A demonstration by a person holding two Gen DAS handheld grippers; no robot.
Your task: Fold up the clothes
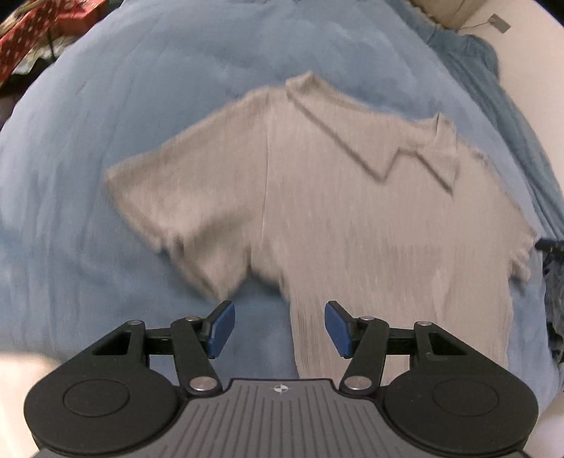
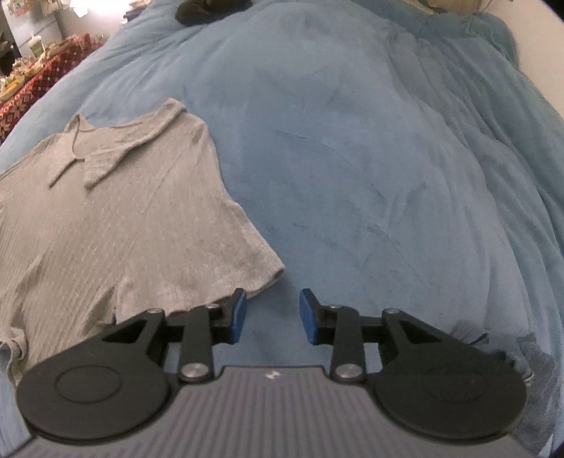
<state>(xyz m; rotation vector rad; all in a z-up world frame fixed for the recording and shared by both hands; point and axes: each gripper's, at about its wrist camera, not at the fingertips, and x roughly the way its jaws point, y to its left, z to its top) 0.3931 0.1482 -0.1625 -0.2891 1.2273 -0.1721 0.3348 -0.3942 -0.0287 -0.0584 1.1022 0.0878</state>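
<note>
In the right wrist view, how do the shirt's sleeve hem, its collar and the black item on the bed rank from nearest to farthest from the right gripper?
1. Sleeve hem: just ahead of the open right gripper, slightly left.
2. Collar: farther up, far left.
3. Black item: at the bed's far end, top of view.

Dim, soft light; motion blur, fisheye warp

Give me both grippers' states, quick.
Left gripper: open, holding nothing, over the grey shirt's side edge.
Right gripper: open, empty, over the blue blanket.
</note>
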